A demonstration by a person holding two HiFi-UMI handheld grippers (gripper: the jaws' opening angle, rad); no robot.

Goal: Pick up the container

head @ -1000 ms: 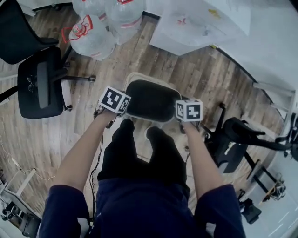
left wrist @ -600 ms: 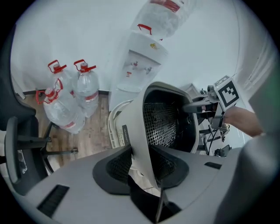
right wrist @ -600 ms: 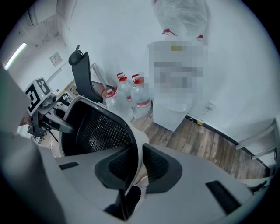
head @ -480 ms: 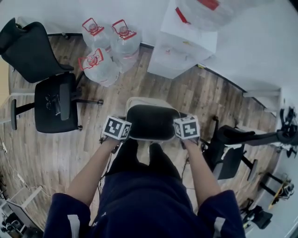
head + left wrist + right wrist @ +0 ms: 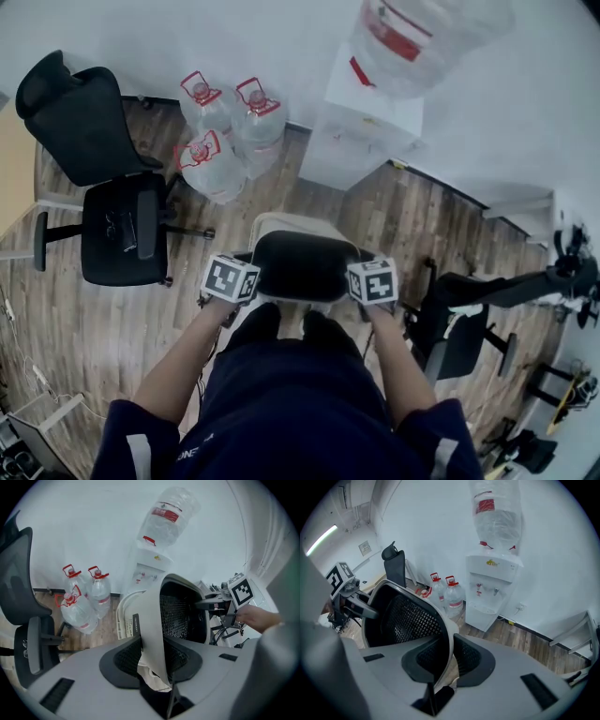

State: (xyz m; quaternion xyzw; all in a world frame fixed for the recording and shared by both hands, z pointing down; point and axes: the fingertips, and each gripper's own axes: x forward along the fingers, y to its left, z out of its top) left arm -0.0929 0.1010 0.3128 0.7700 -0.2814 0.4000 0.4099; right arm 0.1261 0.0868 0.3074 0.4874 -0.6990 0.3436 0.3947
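Note:
The container [image 5: 300, 265] is a beige-rimmed bin with a black mesh inside, held off the wooden floor in front of the person's legs. My left gripper [image 5: 249, 275] is shut on its left rim and my right gripper [image 5: 358, 277] on its right rim. In the left gripper view the beige rim [image 5: 151, 620] runs between the dark pads of the left gripper [image 5: 152, 660], and the right gripper's marker cube [image 5: 242, 590] shows across the bin. In the right gripper view the right gripper [image 5: 441, 660] pinches the rim [image 5: 449, 639] beside the mesh wall [image 5: 401, 616].
Three large water bottles [image 5: 225, 131] stand by the wall next to a white water dispenser [image 5: 361, 131]. A black office chair [image 5: 117, 220] is at the left and another black chair [image 5: 464, 323] at the right, both on the wooden floor [image 5: 394, 211].
The container has stayed between both grippers while the view has risen; the floor looks farther off, the person's legs have straightened, and the wall and dispenser have come into sight.

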